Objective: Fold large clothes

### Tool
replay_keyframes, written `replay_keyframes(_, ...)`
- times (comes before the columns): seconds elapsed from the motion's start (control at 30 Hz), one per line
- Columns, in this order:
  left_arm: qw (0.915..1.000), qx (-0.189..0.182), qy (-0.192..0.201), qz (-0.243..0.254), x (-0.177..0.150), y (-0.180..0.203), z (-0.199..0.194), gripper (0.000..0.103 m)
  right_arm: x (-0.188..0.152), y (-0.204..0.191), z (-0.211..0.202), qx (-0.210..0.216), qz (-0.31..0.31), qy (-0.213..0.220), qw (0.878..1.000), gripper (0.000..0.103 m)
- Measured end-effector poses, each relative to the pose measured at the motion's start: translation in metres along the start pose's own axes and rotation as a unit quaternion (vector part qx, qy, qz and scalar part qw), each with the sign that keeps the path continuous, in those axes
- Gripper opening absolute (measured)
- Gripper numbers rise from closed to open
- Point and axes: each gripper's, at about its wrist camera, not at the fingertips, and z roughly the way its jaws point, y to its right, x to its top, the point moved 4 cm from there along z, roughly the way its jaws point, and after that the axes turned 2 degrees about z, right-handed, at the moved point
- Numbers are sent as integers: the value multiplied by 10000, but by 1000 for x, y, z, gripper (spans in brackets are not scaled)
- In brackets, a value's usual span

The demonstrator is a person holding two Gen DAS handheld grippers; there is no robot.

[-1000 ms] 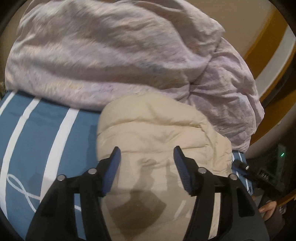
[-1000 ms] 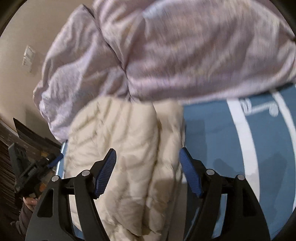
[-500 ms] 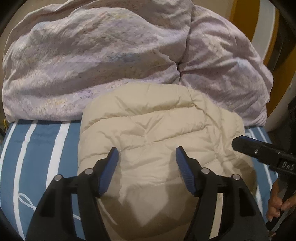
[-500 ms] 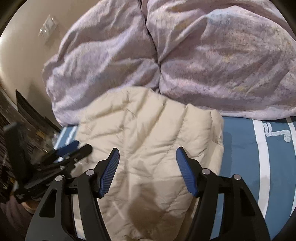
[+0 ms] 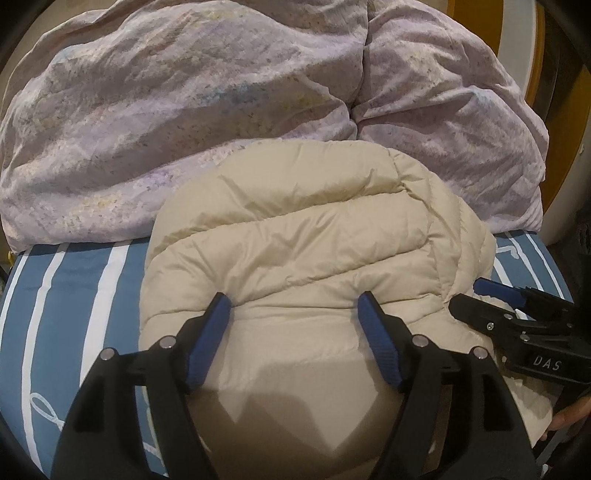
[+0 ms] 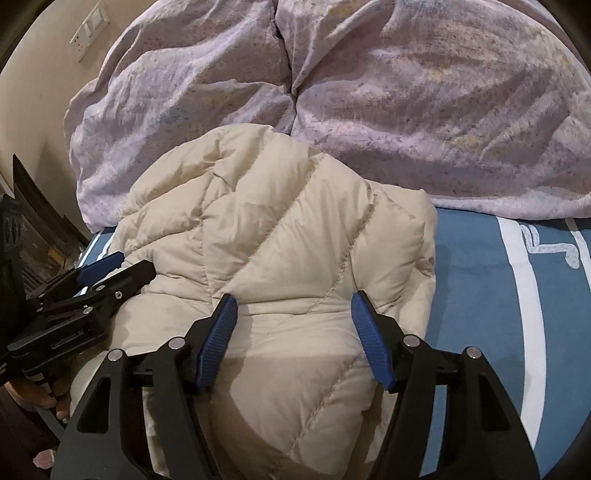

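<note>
A cream quilted puffer jacket (image 5: 295, 240) lies bundled in the middle of the left wrist frame, on a blue bedsheet (image 5: 74, 280) with white stripes. Its far edge butts against a rumpled lilac duvet (image 5: 184, 103) that fills the whole upper half of the picture. The jacket's near end runs under the tool and off the bottom edge, so its full outline cannot be seen, and no sleeve or collar can be picked out.

The left gripper (image 5: 295, 306) sits at lower centre with its blue-padded fingers (image 5: 208, 339) spread wide apart, nothing between them but the jacket's surface below. The tips seem to press lightly into the padding, though the fisheye makes contact hard to judge.

In the right wrist view the same jacket (image 6: 280, 236) spreads across the centre and lower left, its stitched seams running diagonally. The right gripper (image 6: 290, 304) is likewise wide open over it, one tip above the middle of the jacket and the other near its right-hand edge, just beside the bare sheet (image 6: 480, 295). The duvet (image 6: 406, 92) again covers the top of the frame.

Each tool shows up in the other's picture: the right one (image 5: 517, 314) enters from the right edge of the left view, lying against the jacket's side with part of a hand below it, mostly cut off. The left one (image 6: 81, 291) comes in at the left edge of the right view. A wall switch plate (image 6: 88, 31) sits in the upper left corner, blurred.
</note>
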Motion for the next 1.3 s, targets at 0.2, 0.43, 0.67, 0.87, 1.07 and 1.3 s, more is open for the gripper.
replay_keyframes(0.2,9999,64,136,19,-4,0,8,77,-4,5,9,83,66,147,9998,66)
replay_keyframes(0.43,9992,75,374,82,-11,0,16,80,-9,7,15,134,5,319,9994,66)
replay_keyframes(0.67,9993,183,285,132,-10,3,13,84,-3,3,13,-108,-93,35,9999,71)
replay_keyframes(0.87,9996,41,233,-168,-19,-8,-29,86,-5,0,-25,-461,220,-253,9984,90)
replay_keyframes(1.07,9980,-160,204,-577,-46,-26,-82,93,-29,-2,-85,-782,559,-89,9953,96)
replay_keyframes(1.3,9950,-274,84,-959,-89,-27,-134,95,-71,-16,-133,-885,606,-193,9940,102)
